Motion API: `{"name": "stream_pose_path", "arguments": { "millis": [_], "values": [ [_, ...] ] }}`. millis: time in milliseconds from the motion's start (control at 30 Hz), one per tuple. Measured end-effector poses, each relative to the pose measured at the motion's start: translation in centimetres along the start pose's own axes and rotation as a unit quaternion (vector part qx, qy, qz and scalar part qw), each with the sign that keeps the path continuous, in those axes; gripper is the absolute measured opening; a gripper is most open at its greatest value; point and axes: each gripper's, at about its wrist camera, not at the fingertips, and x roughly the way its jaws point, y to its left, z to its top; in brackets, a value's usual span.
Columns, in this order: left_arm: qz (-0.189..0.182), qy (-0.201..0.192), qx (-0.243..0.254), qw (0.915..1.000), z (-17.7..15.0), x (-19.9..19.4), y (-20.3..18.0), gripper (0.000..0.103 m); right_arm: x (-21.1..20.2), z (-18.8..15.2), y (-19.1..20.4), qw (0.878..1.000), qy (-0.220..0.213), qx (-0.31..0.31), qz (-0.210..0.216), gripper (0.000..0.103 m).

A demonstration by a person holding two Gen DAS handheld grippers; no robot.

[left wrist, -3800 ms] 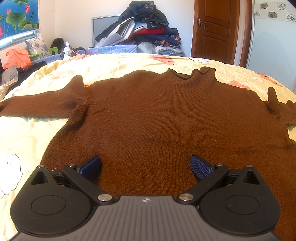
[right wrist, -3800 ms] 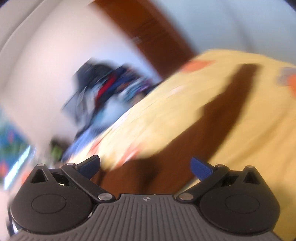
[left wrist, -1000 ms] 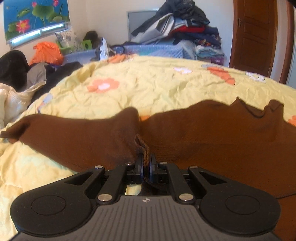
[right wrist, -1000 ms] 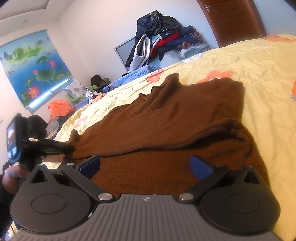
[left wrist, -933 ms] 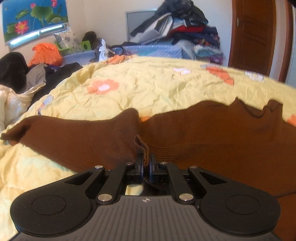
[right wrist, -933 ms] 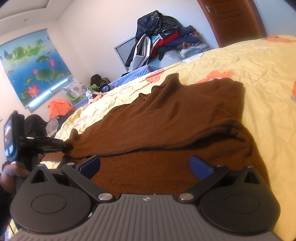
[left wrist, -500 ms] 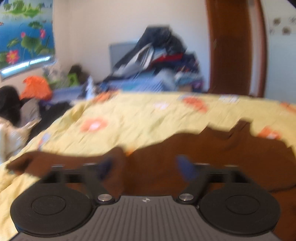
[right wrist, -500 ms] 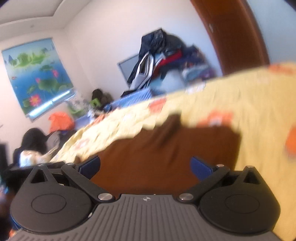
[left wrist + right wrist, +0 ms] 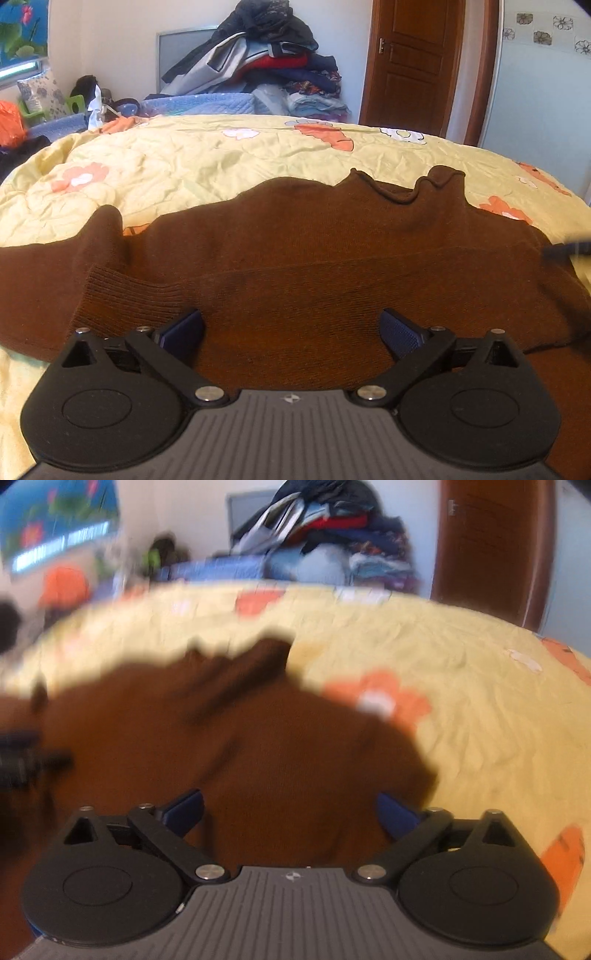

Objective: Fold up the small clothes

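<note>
From your left wrist camera, the left claw [image 9: 291, 330] hangs with its jaws opening wide and nothing between them. The brown sweater [image 9: 314, 258] lies spread on the yellow floral quilt [image 9: 207, 162], directly under and ahead of the claw. A sleeve is folded across the body, its ribbed cuff [image 9: 122, 299] just ahead of the left finger [image 9: 183, 332]. The step in hand looks like the sleeve fold, just released. Next you probably need the other sleeve or the hem, so reach for a thick edge. The knit is soft and matte, with a rolled collar [image 9: 402, 192] at the far side.

From your right wrist camera, heavily blurred, the right claw [image 9: 290, 812] stands spread and empty over the sweater's right edge [image 9: 413, 760], quilt to its right.
</note>
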Motion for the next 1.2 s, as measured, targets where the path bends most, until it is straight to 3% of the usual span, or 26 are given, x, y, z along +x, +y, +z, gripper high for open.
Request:
{"name": "stream_pose_path", "arguments": {
  "millis": [67,100,133,167,233,300,367,400,500,567,633,700,767,867,967,1033,1067,1100,1200],
  "values": [
    [0.003,-0.001,0.001,1.0,-0.1,-0.1,-0.1,0.103,0.0,2.2,-1.5,0.999,-0.043,0.024,-0.012,0.099],
    [0.002,-0.002,-0.001,1.0,-0.2,-0.2,0.1,0.103,0.8,3.1,-2.2,0.998,-0.043,0.031,-0.027,0.097],
    [0.0,-0.003,-0.003,1.0,-0.2,-0.3,0.2,0.103,2.0,4.0,-2.8,0.998,-0.029,0.03,-0.041,0.085],
    [-0.002,-0.004,-0.006,1.0,-0.3,-0.4,0.3,0.103,3.4,4.6,-3.2,0.998,-0.008,0.025,-0.048,0.066],
    [-0.005,-0.006,-0.01,0.9999,-0.3,-0.5,0.5,0.103,5.8,5.2,-3.7,0.998,0.036,0.018,-0.047,0.045],
    [-0.007,-0.007,-0.012,0.9999,-0.3,-0.4,0.6,0.103,6.8,5.2,-3.3,0.998,0.046,-0.002,-0.042,0.041],
    [-0.009,-0.008,-0.014,0.9998,-0.3,-0.4,0.7,0.103,6.8,5.3,-2.9,0.998,0.056,-0.008,-0.022,0.017],
    [-0.01,-0.009,-0.016,0.9998,-0.3,-0.4,0.8,0.103,6.5,5.4,-2.8,0.998,0.063,-0.008,-0.007,0.017],
    [-0.016,-0.012,-0.023,0.9995,-0.4,-0.6,1.0,0.103,4.9,5.3,-2.4,0.997,0.047,-0.049,-0.04,0.015],
    [-0.02,-0.014,-0.028,0.9993,-0.4,-0.6,1.2,0.103,4.9,4.8,-4.8,0.998,0.051,-0.004,-0.048,0.015],
    [-0.02,-0.015,-0.028,0.9993,-0.5,-0.6,1.3,0.103,4.7,3.7,-5.3,0.999,0.033,0.008,-0.042,0.017],
    [-0.018,-0.014,-0.026,0.9994,-0.4,-0.6,1.2,0.103,4.5,3.5,-4.2,0.998,0.024,-0.008,-0.058,0.029],
    [-0.018,-0.014,-0.026,0.9994,-0.4,-0.6,1.3,0.103,4.5,3.9,-3.2,0.997,0.023,-0.02,-0.077,0.061],
    [-0.018,-0.014,-0.026,0.9994,-0.4,-0.6,1.2,0.103,3.0,4.7,-0.7,0.997,-0.024,-0.03,-0.062,0.064],
    [-0.017,-0.013,-0.024,0.9995,-0.4,-0.6,1.2,0.103,3.5,4.8,2.4,0.999,-0.011,-0.034,0.004,0.066],
    [-0.017,-0.013,-0.025,0.9995,-0.4,-0.6,1.2,0.103,5.3,3.5,4.1,0.998,0.022,-0.058,0.001,0.071],
    [-0.017,-0.013,-0.024,0.9995,-0.4,-0.6,1.2,0.103,6.3,2.6,4.4,0.997,0.028,-0.065,-0.008,0.084],
    [-0.017,-0.013,-0.023,0.9995,-0.4,-0.5,1.2,0.103,6.2,1.7,4.3,0.998,-0.009,-0.068,-0.016,0.09],
    [-0.011,-0.014,-0.03,0.9994,-0.4,-0.8,1.4,0.103,5.8,1.6,2.8,0.999,-0.021,-0.025,-0.023,0.096]
  ]
}}
